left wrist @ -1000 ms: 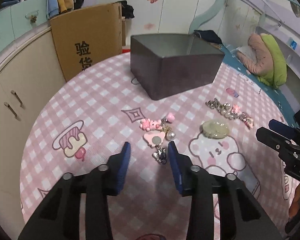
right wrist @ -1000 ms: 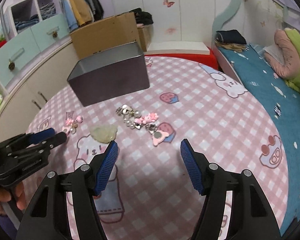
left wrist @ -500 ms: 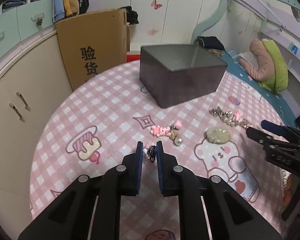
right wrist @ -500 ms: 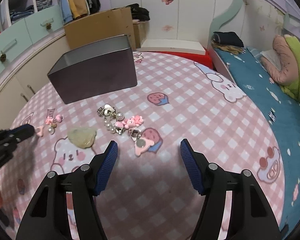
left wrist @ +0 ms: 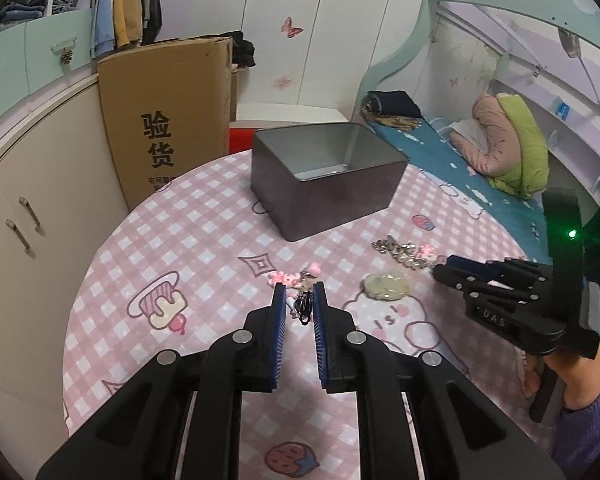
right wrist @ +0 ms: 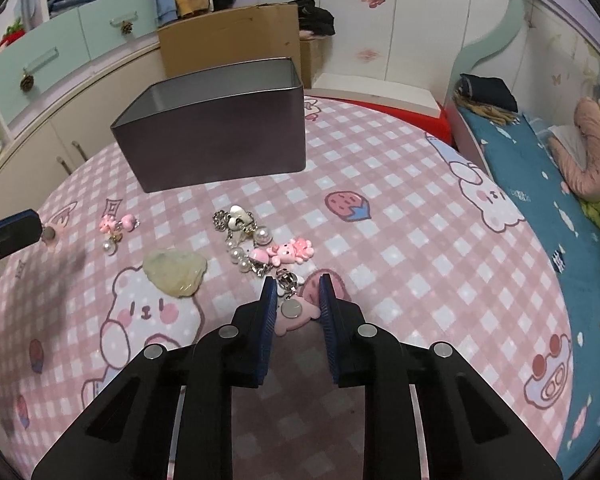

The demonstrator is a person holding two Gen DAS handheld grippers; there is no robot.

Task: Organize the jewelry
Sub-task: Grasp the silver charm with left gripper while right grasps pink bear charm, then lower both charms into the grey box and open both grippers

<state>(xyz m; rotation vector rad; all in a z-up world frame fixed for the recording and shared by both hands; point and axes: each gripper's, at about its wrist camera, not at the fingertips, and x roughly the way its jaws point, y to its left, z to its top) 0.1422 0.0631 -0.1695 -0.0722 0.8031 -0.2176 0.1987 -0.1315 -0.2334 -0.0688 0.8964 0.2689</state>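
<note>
Left gripper [left wrist: 300, 300] has its blue pads pinched in close on a little dark metal clasp [left wrist: 303, 307], part of a pink charm whose end pokes out on the left side of the gap. From the right wrist view you can see that same gripper's tip [right wrist: 12, 226] with a small pink piece and a round silver disc hanging right at it, lifted a bit over the pink checked tablecloth [left wrist: 204, 240]. The rest of that charm bunch [left wrist: 296, 278], pink bits plus a pearl, sits on the cloth just past the pads.

Right gripper [right wrist: 298, 296] is low over the cloth with its pads narrowed around a pink flat charm with a silver disc [right wrist: 294, 312]. The charm lies between the pads and looks touched on both sides, though I can't say for sure it's actually clamped. Its silver clip end [right wrist: 288, 280] points toward the tangle of chain, pearls and a pink bear [right wrist: 260, 244] just ahead.

A pale green jade-looking pendant [right wrist: 176, 274] lies to the left of that tangle. The dark open tin box [left wrist: 324, 184] stands further back on the table, well apart from everything.

In the left view the right gripper comes in from the right side, angled down, with the person's hand [left wrist: 576, 380] gripping its handle.
</note>
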